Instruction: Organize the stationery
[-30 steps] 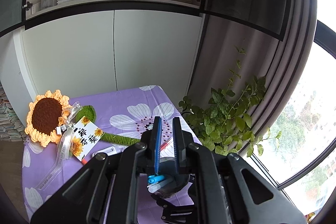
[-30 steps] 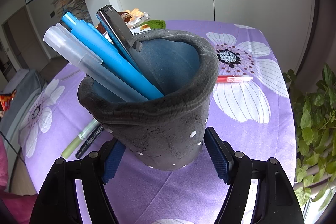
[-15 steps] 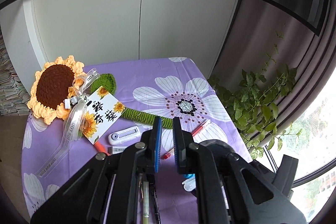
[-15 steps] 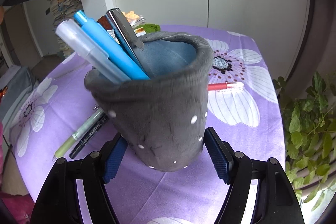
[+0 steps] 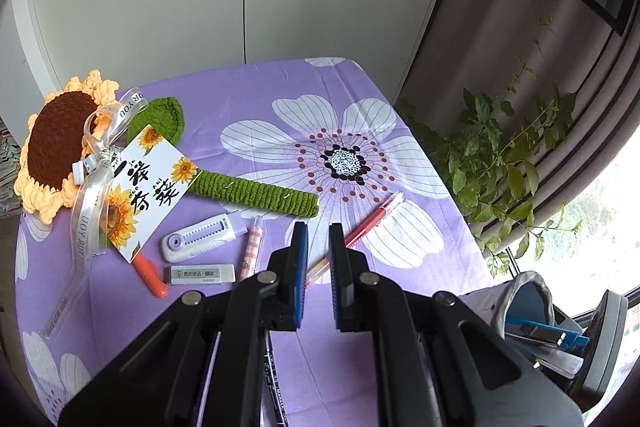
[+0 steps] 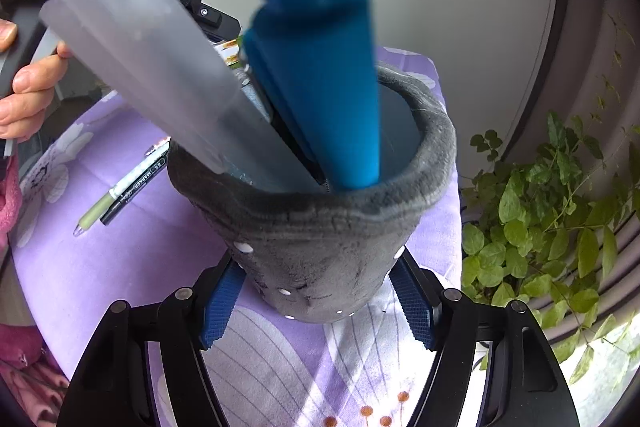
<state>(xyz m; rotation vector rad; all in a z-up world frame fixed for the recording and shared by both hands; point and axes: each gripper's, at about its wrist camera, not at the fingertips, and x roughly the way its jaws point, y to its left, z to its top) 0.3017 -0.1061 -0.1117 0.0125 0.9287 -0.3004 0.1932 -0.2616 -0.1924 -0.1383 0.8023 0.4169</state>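
Lowered since a second ago, the left gripper, jaws shut and empty, hangs over a red pen lying diagonally on the purple-clothed desk, near an eraser and knitted sunflower. Closing right gripper jaws squeeze the soft grey felt holder, now tipped; its blue pen leans toward the camera.

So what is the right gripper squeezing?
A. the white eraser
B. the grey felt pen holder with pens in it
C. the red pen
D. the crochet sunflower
B: in the right wrist view the right gripper has its blue pads closing on the sides of the grey felt pen holder, which has a blue pen sticking out of it.
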